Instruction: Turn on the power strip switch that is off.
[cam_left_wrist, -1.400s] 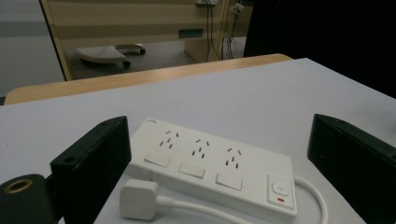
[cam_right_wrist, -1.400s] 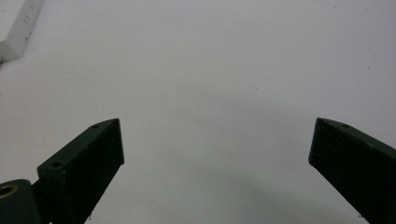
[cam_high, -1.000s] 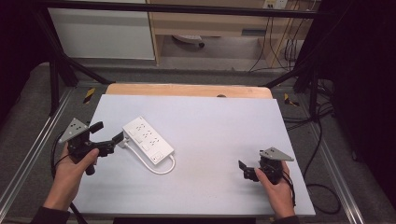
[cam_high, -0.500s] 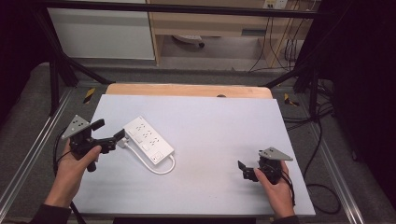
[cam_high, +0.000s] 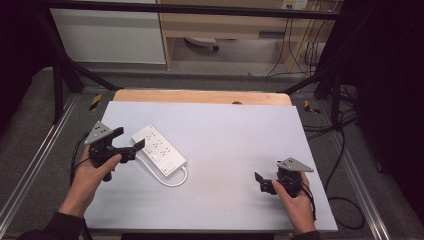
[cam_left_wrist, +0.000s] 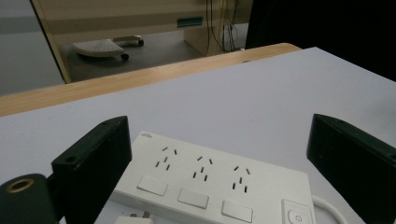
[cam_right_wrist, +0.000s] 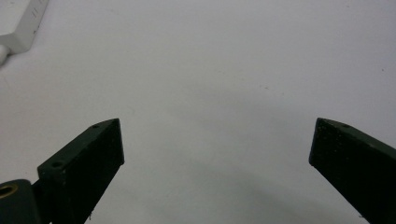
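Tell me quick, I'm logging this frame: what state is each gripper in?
Left gripper: open, jaws spread beside the white plastic power strip, holding nothing.
Right gripper: open, empty, over the pale grey table.

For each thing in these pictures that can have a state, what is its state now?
Power strip: flat on the table, sockets up, nothing plugged into them.
Power strip cord: curled beside the strip's switch end.
Left claw: open, at the power strip's end, not gripping.
Right claw: open, holding nothing, above bare table.
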